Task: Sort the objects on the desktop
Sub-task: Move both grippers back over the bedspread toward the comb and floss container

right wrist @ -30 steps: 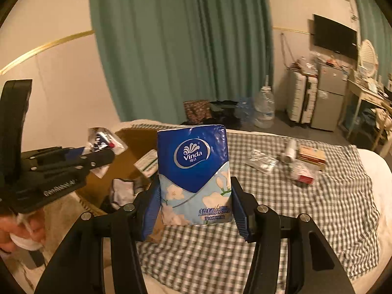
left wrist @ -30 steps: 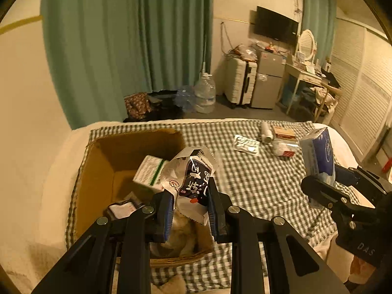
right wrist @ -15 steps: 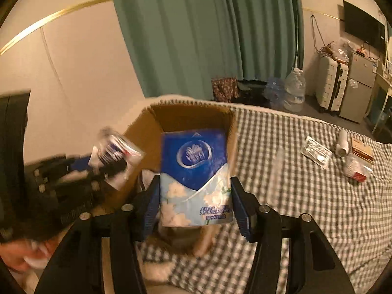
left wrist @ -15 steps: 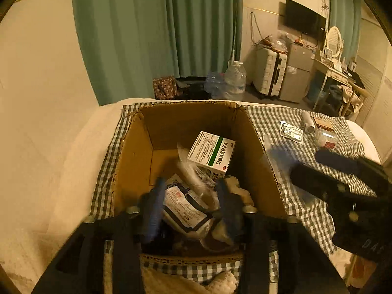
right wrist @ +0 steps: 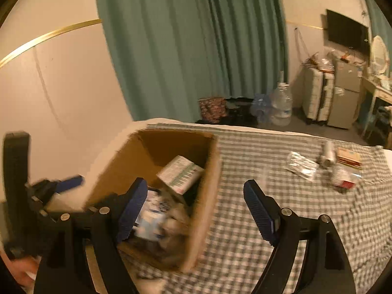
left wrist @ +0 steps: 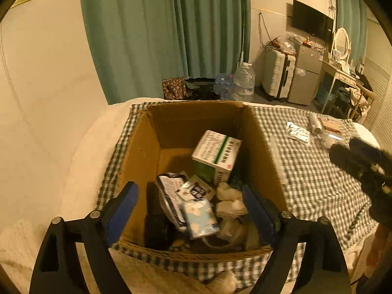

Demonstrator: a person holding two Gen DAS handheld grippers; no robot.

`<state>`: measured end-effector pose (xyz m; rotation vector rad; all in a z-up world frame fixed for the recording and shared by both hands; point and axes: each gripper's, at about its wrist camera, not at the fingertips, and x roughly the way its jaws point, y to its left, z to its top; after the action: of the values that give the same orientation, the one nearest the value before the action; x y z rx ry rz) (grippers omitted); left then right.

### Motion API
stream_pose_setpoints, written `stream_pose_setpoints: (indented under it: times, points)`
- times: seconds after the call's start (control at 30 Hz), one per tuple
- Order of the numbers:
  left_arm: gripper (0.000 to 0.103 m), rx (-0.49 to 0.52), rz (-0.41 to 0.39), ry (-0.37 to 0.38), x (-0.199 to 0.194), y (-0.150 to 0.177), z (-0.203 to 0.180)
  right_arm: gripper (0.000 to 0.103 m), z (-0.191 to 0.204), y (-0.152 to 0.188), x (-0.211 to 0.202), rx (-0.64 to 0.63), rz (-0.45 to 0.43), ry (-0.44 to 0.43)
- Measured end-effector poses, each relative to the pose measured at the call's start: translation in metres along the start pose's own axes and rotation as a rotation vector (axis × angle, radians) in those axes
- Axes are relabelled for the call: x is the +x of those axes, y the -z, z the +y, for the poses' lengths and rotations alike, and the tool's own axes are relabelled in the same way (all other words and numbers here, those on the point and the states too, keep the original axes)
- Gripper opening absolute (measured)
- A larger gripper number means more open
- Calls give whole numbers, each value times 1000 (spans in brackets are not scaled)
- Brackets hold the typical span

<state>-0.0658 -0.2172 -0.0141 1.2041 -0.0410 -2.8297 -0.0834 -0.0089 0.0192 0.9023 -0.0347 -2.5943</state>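
Left wrist view: the left gripper (left wrist: pixel 189 204) hangs over an open cardboard box (left wrist: pixel 137 161), its jaws opening wide with nothing clamped between the blue pads. Below them, inside the box, lie a dark snack packet (left wrist: pixel 176 193), a pale blue tissue pack (left wrist: pixel 199 218), a white and green medicine box (left wrist: pixel 216 152) leaning against the far wall, and some crumpled white wads (left wrist: pixel 229 202). The box stands on a green checked cloth (left wrist: pixel 311 183) spread over a bed. Far off on the cloth, well apart from the box, sit a foil packet (left wrist: pixel 297 132), a small roll (left wrist: pixel 314 123) and a flat brown box (left wrist: pixel 330 125). The right gripper (left wrist: pixel 362 164) shows as a dark blur at the right edge.

Right wrist view: the right gripper (right wrist: pixel 196 210) points at the near right corner of the cardboard box (right wrist: pixel 208 196), its jaws opening too and gripping nothing; the box wall and checked cloth (right wrist: pixel 245 245) show between them. The tissue pack (right wrist: pixel 149 223), blurred, lies inside the box just past the left pad, beside the medicine box (right wrist: pixel 180 174). The left gripper (right wrist: pixel 56 188) is visible at the left edge, beside the box. The foil packet (right wrist: pixel 301 166), roll (right wrist: pixel 328 152) and brown box (right wrist: pixel 349 156) lie far right on the cloth, with a red and white packet (right wrist: pixel 345 180) near them
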Motion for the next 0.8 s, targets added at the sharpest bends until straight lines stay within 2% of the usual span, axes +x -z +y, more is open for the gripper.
stream_pose_setpoints:
  times: [0.13,0.27,0.4,0.6,0.8]
  points:
    - [102,11,-26,29,-16,5,-27,83,-41,21,-17,31,6,75]
    - [103,48,-52,70,-30,10,-71,89,-94,38,-39,63,-6,190]
    - [103,83,-38,45,-24,19,-120,94,-146,51,-57,122,-17,271]
    - [103,102,44,41,23,37,-181,96,-214,80,-54,252,24,321]
    - [103,83,111,-1,84,44,-220,96,-260,112,-29,341,41,317]
